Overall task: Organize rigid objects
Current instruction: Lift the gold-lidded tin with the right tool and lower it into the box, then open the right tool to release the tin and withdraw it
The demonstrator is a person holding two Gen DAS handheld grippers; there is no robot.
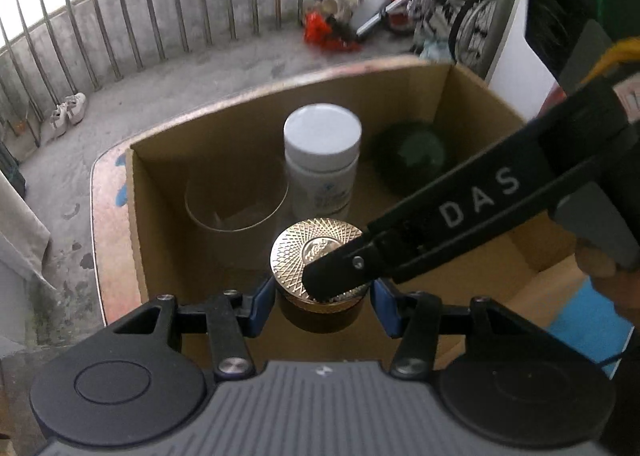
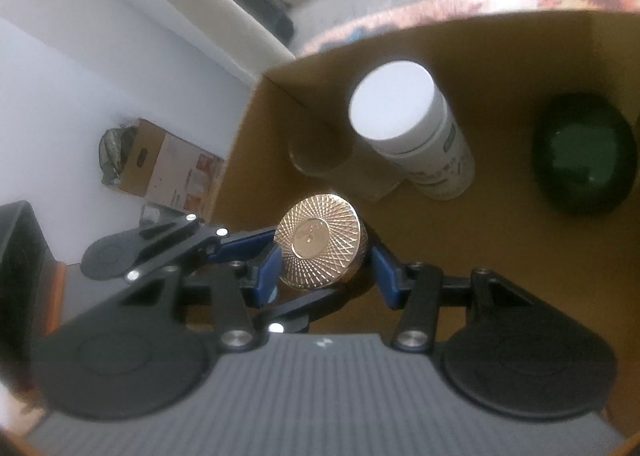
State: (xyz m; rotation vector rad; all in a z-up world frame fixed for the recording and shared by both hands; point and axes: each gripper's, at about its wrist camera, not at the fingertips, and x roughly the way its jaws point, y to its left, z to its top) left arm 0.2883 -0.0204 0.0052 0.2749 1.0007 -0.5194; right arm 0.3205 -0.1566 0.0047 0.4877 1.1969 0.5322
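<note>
Left claw: its blue pads sit on either side of the jar, closed against the dark body just under the lid.
Right claw: clamped across the rim of the jar's gold lid, one pad on each side; in the left view its black finger, lettered DAS, crosses the lid from the right.
Jar: dark, squat, with a round gold lid cut in a fine lattice with a medallion at the centre. It is gripped by both claws at once, low inside the box, near its front wall; whether its base touches the floor cannot be told.
Box: open brown carton, its walls rising around both claws.
Bottle: white, with a white cap, upright, just beyond the jar from the left claw.
Glass: clear tumbler (only its rim reads well), beyond the left claw and to its left, beside the bottle.
Green thing: round, dark, blurred, far right of the box, well apart from the jar.
Hand: partly seen at the right edge, holding the right claw's grip.
Beyond the box: a concrete floor, a metal railing, a pair of pale shoes.
</note>
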